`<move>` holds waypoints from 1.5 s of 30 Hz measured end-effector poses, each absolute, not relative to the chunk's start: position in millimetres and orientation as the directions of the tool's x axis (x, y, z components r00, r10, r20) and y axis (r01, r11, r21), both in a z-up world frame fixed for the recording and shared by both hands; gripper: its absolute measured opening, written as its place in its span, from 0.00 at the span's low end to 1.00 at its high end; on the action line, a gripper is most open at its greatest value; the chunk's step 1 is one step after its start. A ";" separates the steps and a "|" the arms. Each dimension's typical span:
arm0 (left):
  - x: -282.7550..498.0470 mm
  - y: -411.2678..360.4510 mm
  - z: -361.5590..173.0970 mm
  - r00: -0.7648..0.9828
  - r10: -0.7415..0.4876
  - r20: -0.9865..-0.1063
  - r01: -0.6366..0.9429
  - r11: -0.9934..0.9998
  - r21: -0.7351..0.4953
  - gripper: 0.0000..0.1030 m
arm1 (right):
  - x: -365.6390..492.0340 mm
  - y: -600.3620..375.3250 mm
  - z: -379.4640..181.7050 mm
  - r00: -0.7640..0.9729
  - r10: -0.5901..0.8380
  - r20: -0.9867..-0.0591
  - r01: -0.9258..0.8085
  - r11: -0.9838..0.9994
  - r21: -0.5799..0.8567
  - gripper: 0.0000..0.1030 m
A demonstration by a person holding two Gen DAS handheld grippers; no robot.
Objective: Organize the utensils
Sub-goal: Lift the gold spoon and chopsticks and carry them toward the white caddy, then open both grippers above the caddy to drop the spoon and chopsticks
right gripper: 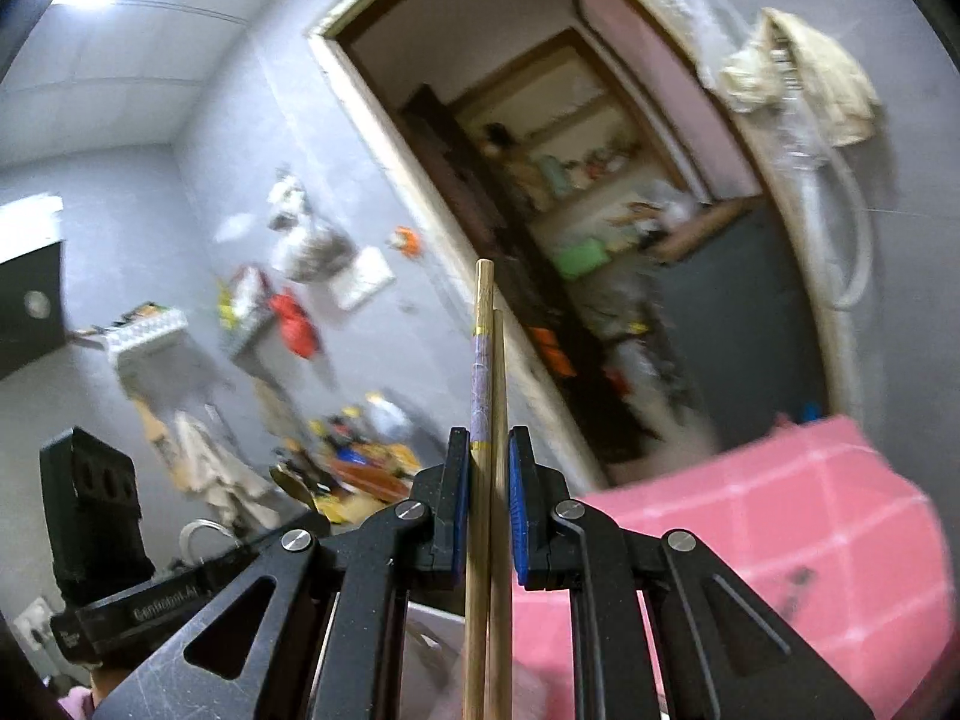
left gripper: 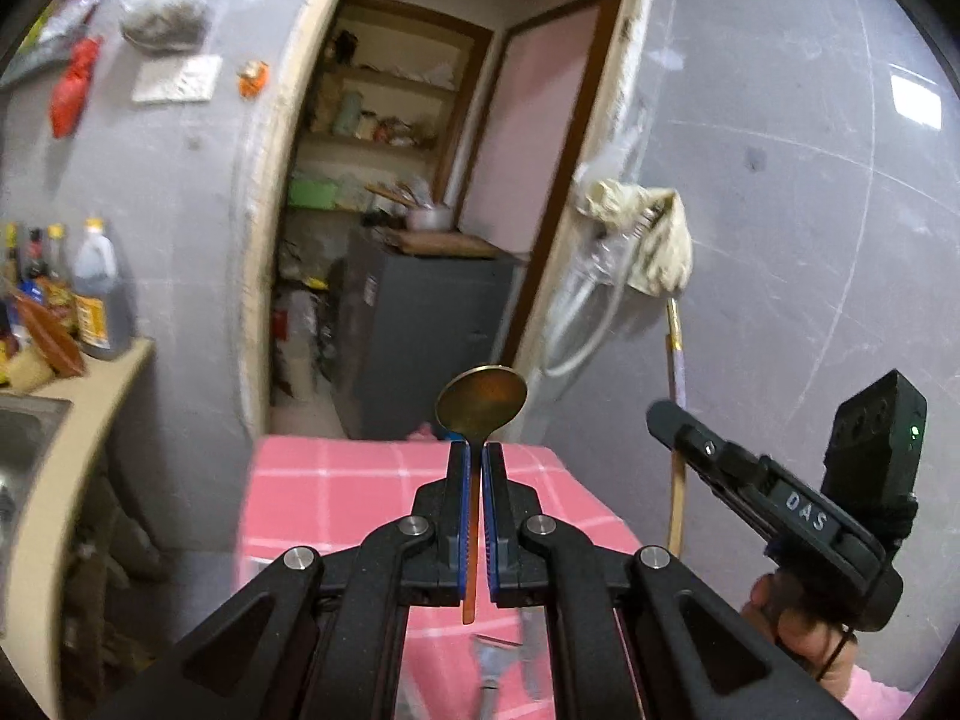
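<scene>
Left gripper [left gripper: 478,456] pinches a brass spoon [left gripper: 481,403], bowl jutting ahead; right gripper [right gripper: 487,450] clamps 2 wooden chopsticks [right gripper: 491,372] pointing forward

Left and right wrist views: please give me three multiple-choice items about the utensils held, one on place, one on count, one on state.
1. Where is the brass-coloured metal spoon?
A. on the pink checked cloth
B. between the left gripper fingers
C. in the sink

2. How many wooden chopsticks does the right gripper hold?
A. one
B. two
C. four

3. How does the spoon's bowl stand?
A. beyond the fingertips
B. behind the fingers
C. hidden inside them

Key: 1 B, the blue pads clamp its handle; 2 B, two sticks lie side by side between the fingers; 3 A, the bowl shows past the fingertips.
</scene>
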State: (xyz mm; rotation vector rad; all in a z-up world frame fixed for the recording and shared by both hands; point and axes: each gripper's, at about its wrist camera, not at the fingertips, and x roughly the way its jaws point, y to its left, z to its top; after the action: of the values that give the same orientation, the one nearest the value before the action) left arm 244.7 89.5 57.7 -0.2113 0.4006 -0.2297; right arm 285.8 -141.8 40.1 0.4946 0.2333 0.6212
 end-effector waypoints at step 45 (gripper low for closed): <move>237.5 152.1 -41.5 0.795 -0.265 -0.546 0.101 0.945 -0.312 0.06 | 303.6 -61.1 -66.5 0.602 0.761 -0.240 -0.631 0.638 0.440 0.11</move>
State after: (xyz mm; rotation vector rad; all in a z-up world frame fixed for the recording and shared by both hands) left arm 237.5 152.1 -41.5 -0.2751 0.6226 -0.1989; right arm 303.6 -61.1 -66.5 0.3270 0.4308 0.8231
